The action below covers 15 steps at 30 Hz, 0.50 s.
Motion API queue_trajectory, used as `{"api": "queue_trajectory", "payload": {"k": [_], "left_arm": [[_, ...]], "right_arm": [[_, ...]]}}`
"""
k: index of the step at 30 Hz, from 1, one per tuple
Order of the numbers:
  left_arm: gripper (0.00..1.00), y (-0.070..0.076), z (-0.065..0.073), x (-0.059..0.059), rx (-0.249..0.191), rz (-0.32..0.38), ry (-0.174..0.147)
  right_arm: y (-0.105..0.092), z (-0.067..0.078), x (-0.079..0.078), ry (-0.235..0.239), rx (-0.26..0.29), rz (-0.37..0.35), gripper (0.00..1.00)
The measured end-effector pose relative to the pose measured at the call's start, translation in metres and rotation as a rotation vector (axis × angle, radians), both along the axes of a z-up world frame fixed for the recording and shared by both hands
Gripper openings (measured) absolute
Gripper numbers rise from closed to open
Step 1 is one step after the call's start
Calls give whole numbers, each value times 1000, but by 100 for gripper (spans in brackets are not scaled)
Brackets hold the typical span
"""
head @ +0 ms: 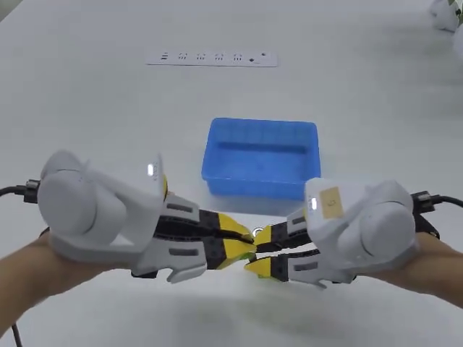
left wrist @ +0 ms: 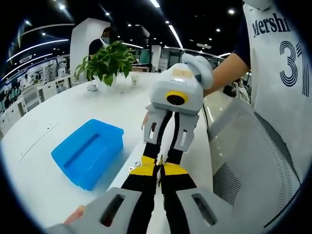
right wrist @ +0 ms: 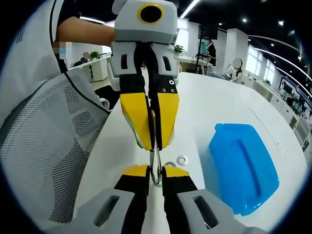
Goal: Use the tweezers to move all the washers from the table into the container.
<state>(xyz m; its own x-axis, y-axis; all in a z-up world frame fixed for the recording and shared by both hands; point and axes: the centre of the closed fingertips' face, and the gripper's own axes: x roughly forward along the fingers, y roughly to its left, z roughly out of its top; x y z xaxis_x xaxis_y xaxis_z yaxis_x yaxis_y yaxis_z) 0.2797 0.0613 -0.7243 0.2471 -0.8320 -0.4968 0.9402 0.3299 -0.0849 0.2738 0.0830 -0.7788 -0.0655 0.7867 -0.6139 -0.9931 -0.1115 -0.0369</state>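
What I could read stood on my white shirt [left wrist: 275,73] in the left gripper view: dark letters "Mersh" that ran off at the picture's edge, and below them a large outlined number that began with 3, its second digit partly cut off.

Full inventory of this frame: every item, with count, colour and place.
container: 1, blue, mid-table, just beyond the tool tips
washers: at least 2, silver, on the table between tool tips and container
tweezers: 1, metal, pinched between both tools
power strip: 1, white, far side of table
table: 1, white
potted plant: 1, green, far end of table
mesh chair: 1, grey, at table edge
left tool: 1, grey with yellow tips, shut on tweezers
right tool: 1, same colours, facing it tip to tip
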Motion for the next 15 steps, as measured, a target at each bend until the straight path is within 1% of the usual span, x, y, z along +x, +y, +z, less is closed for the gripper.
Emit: {"api": "queue_trajectory", "payload": {"k": [7, 10, 12, 13, 15], "left_arm": [[7, 0, 1, -1, 11, -18, 13], [7, 0, 1, -3, 19, -26, 20], [7, 1, 4, -4, 19, -29, 30], [7, 1, 5, -4, 20, -31, 30], [7, 0, 10, -4, 23, -41, 23]], "right_arm": [[1, 0, 0, -30, -6, 8, 10], [2, 0, -1, -30, -9, 5, 10], [2, 2, -5, -32, -10, 8, 10], [2, 4, -5, -42, -7, 10, 10], [2, 9, -4, -41, 0, 3, 10]]}}
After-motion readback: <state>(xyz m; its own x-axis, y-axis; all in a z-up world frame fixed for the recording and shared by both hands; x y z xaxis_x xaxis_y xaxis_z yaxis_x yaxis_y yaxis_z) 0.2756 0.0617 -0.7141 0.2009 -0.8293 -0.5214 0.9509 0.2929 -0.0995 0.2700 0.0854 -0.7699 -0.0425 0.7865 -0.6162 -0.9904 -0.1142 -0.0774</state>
